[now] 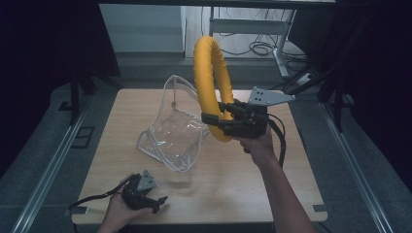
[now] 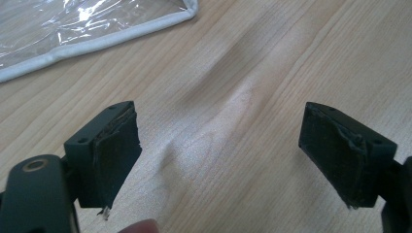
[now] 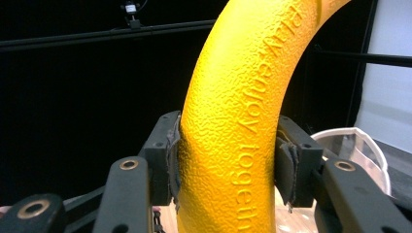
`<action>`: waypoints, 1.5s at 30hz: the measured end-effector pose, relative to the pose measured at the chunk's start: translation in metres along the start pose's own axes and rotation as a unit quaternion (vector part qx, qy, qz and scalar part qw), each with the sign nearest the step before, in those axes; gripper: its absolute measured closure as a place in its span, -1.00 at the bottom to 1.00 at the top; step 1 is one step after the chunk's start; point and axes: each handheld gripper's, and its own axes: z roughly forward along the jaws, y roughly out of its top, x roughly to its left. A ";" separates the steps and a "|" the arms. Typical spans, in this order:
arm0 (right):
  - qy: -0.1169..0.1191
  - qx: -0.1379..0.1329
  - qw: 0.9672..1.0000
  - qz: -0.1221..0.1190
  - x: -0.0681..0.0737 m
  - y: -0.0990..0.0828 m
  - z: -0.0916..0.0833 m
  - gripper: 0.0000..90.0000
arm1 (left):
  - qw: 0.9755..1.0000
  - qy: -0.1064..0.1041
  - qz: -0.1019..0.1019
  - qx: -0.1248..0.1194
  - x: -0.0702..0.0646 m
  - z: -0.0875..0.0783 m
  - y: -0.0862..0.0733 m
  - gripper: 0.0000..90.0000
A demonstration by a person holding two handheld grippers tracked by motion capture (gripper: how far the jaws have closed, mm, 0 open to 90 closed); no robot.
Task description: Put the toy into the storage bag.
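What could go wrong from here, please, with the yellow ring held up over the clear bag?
The right gripper clamps the yellow ring only at its lower arc, so the tall ring may swing or twist in the jaws. The clear plastic bag stands slumped and unheld, while the left gripper rests open near the table edge; pushing the ring in could shove or collapse it.

Both black two-jaw grippers, left (image 1: 156, 204) and right (image 1: 214, 121), carry grey three-cornered plates, brass-ringed screws, worn dark pads (image 2: 114, 160) and trailing black cables; forearms are bare.

The right gripper (image 1: 219, 118) holds an upright yellow foam ring (image 1: 213, 82) above the wooden tabletop (image 1: 233, 179), apparently just beside a clear plastic bag (image 1: 175, 128).
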 end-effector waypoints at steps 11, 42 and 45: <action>0.020 -0.004 1.000 -0.005 0.007 0.009 0.018 0.11 | 1.000 -0.001 -0.001 -0.003 0.000 0.000 0.000 -0.67; 0.084 -0.019 0.996 -0.009 0.032 0.018 0.075 0.11 | 1.000 -0.001 0.000 -0.002 0.000 -0.001 0.000 -0.67; 0.089 -0.018 0.996 -0.009 0.034 0.018 0.080 0.11 | 1.000 -0.001 0.002 0.000 0.000 0.000 0.000 -0.67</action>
